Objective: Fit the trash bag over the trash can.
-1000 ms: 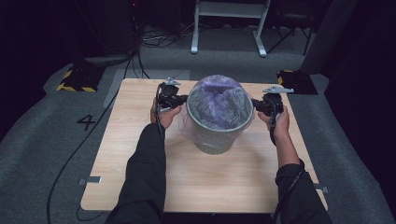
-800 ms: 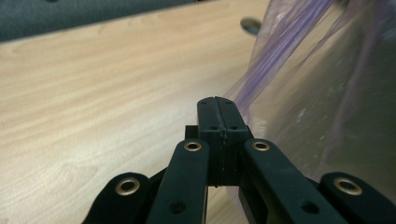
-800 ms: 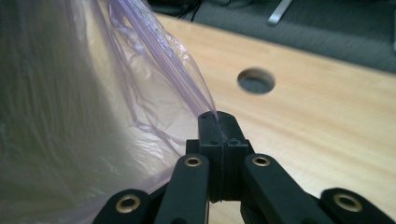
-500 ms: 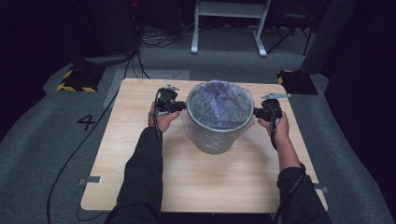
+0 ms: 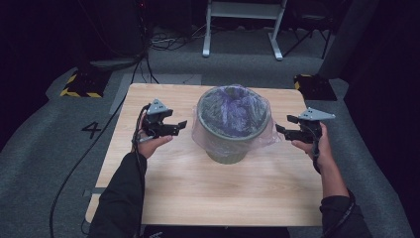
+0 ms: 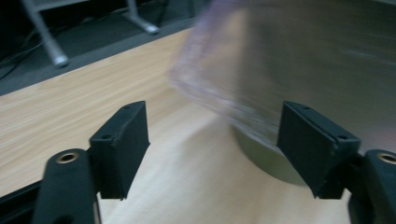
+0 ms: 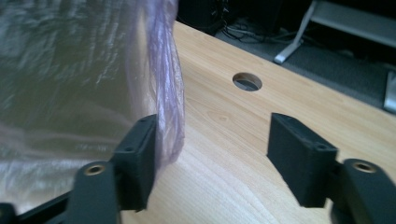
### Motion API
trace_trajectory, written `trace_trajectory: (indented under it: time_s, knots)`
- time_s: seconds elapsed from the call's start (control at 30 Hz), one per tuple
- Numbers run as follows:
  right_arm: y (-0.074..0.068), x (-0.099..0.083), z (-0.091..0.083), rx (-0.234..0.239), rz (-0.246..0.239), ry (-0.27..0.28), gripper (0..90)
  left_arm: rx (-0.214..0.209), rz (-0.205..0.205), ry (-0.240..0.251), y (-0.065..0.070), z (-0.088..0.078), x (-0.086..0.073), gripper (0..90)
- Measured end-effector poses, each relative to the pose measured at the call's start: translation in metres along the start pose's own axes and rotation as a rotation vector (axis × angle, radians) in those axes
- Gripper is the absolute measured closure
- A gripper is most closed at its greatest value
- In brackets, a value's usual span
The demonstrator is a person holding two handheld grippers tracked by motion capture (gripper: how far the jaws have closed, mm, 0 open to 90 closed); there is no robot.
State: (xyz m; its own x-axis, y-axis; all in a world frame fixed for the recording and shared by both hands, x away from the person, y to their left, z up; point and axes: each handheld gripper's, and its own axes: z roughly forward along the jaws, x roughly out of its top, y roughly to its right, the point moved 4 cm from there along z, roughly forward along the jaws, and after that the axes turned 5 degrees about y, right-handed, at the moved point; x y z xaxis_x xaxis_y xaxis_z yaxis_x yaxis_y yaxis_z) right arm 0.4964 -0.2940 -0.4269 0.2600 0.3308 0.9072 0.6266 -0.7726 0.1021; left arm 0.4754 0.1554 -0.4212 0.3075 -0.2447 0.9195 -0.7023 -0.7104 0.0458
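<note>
A grey-green bin point(image 5: 232, 148) stands mid-table, lined with a translucent purple bag point(image 5: 233, 109) whose edge is folded down over the rim. My left gripper point(image 5: 179, 127) hovers a short way left of the bin. Its jaws have just been opening and nothing is between them. In the left gripper view point(image 6: 214, 116) the bin point(image 6: 271, 163) and the blurred bag skirt point(image 6: 261, 60) lie ahead to the right. My right gripper point(image 5: 283, 128) is off the bin's right side, its jaws also just opened. In the right gripper view point(image 7: 212, 126) the bag fold point(image 7: 166, 84) hangs beside one jaw, unpinched.
The wooden table point(image 5: 223, 198) has a round hole point(image 7: 247, 81) near its far right. On the grey floor lie cables point(image 5: 74, 168), two yellow-black blocks point(image 5: 81, 84) and a white metal stand point(image 5: 242, 29) beyond the table.
Both grippers have let go of the bag's edge at the bin's rim and pulled outward, left one leftward and right one rightward. Both sets of jaws went from shut to open.
</note>
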Motion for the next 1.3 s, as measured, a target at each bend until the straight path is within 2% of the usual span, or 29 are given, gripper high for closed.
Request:
trace_trajectory:
  time_s: [0.1, 0.2, 0.23, 0.37, 0.43, 0.5, 0.53, 0.67, 0.7, 0.77, 0.87, 1.07, 1.2, 1.27, 1.3]
  knots:
    - [-0.012, 0.003, -0.012, 0.047, -0.056, 0.021, 27.3, -0.043, 0.084, -0.031, 0.024, -0.004, -0.007, 20.1]
    - [-0.024, 0.004, -0.021, 0.068, -0.100, 0.038, 20.7, -0.098, 0.115, -0.025, 0.047, -0.003, -0.009, 16.6]
    - [-0.028, 0.004, -0.023, 0.081, -0.109, 0.045, 19.7, -0.129, 0.129, -0.024, 0.056, -0.001, -0.009, 16.5]
    - [-0.053, 0.000, -0.022, 0.154, -0.180, 0.033, 18.2, -0.149, 0.171, -0.033, 0.076, 0.011, -0.006, 16.8]
    - [-0.064, -0.004, -0.016, 0.159, -0.209, 0.009, 18.9, -0.156, 0.183, -0.041, 0.080, 0.017, -0.006, 21.7]
    - [-0.072, -0.007, -0.010, 0.145, -0.241, 0.009, 22.7, -0.145, 0.180, -0.052, 0.079, 0.024, -0.007, 34.7]
    - [-0.073, -0.008, -0.006, 0.123, -0.249, 0.006, 32.8, -0.142, 0.184, -0.060, 0.079, 0.026, -0.008, 41.6]
    - [-0.080, -0.013, 0.003, 0.139, -0.235, 0.014, 71.1, -0.131, 0.214, -0.101, 0.075, 0.033, -0.013, 69.9]
    - [-0.081, -0.014, 0.003, 0.150, -0.236, 0.024, 76.6, -0.124, 0.218, -0.101, 0.074, 0.034, -0.014, 77.9]
    - [-0.084, -0.017, 0.004, 0.156, -0.233, 0.034, 89.1, -0.132, 0.222, -0.100, 0.072, 0.034, -0.016, 88.3]
    - [-0.086, -0.023, 0.006, 0.187, -0.217, 0.021, 90.0, -0.125, 0.235, -0.116, 0.071, 0.032, -0.019, 89.8]
    - [-0.087, -0.034, 0.005, 0.198, -0.178, 0.016, 90.0, -0.128, 0.252, -0.158, 0.070, 0.033, -0.035, 89.9]
    - [-0.087, -0.050, 0.011, 0.204, -0.160, -0.023, 90.0, -0.116, 0.256, -0.197, 0.067, 0.037, -0.048, 89.9]
    - [-0.087, -0.058, 0.014, 0.208, -0.150, -0.053, 90.0, -0.109, 0.266, -0.231, 0.065, 0.037, -0.054, 89.9]
    - [-0.086, -0.061, 0.016, 0.214, -0.144, -0.069, 90.0, -0.101, 0.286, -0.248, 0.063, 0.038, -0.057, 89.9]
